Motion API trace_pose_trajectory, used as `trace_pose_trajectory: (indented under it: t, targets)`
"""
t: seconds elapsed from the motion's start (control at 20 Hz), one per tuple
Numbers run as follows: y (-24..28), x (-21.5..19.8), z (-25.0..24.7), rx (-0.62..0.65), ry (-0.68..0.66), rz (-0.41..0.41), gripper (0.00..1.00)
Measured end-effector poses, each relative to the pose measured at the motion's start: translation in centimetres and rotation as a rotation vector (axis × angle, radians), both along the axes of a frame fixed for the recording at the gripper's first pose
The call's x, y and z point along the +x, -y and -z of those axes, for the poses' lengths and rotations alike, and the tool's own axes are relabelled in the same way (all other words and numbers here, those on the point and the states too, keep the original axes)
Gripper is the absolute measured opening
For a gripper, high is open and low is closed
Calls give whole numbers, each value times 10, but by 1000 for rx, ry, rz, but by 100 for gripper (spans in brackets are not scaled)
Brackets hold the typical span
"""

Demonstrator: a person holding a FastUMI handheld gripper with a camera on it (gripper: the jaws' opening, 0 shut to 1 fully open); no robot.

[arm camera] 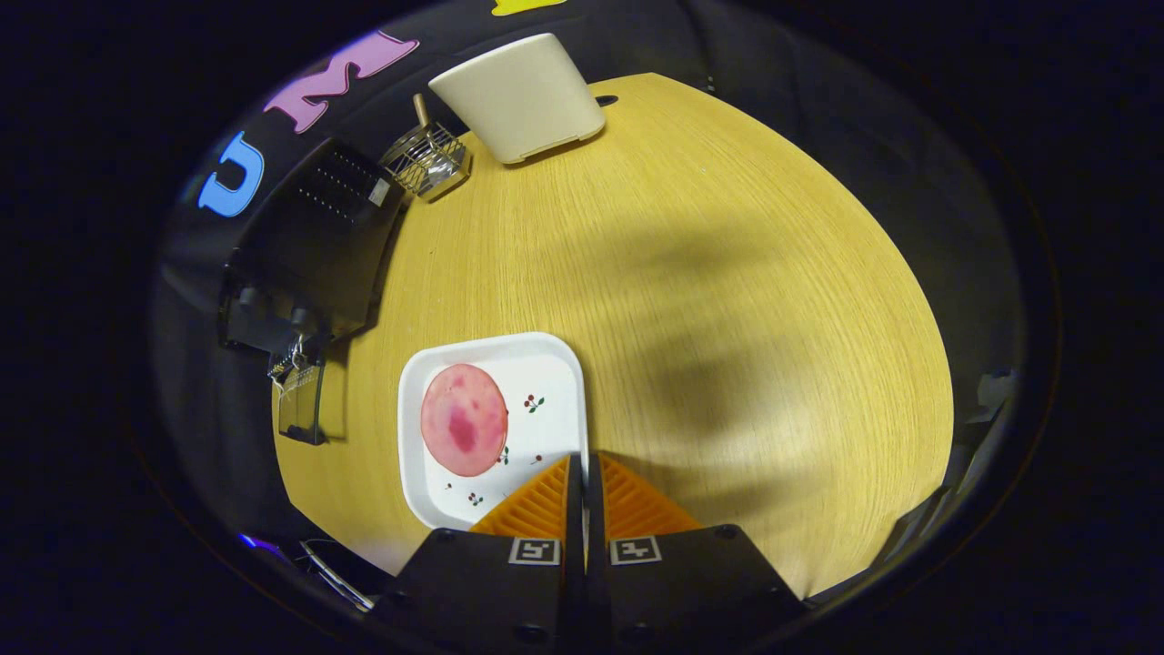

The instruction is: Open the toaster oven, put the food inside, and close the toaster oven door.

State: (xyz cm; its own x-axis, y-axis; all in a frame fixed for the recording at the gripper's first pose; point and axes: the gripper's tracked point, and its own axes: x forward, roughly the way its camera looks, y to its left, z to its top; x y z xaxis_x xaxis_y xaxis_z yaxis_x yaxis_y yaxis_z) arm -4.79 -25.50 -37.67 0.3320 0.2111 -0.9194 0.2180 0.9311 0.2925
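The gripper is being held low over the near part of the wooden table, its two orange fingers pressed together with nothing between them. The white plate is lying just ahead of the fingertips, its right rim passing under the left finger. The food, a flat pink round slice, is resting on the left half of that plate, so it is sitting ahead and to the left of the closed fingers.

The toaster oven is standing at the table's left edge, farther away than the plate, and its door is seen hanging open at its near end, pointing toward the plate's left side. Opening is therefore being judged as done, and picking up the slice is likely the step in hand.

The line from slice to oven mouth is running leftward and slightly away. The fingers would need to be parted and shifted left before the slice can be taken.

A wire rack and a cream container are standing at the far side, well apart from this work.
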Motion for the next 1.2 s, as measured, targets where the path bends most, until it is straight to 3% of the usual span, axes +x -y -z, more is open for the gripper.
trace_pose_trajectory:
  t: [0.15,0.45,0.65,1.05,1.2]
  targets:
    - [-2,-2,1,59,-7,20,6]
    - [-28,-9,-15,251,-17,181,6]
    - [-34,-21,-50,290,43,164,5]
    - [-59,-31,-112,413,142,359,6]
    - [-85,-44,-127,422,161,373,6]
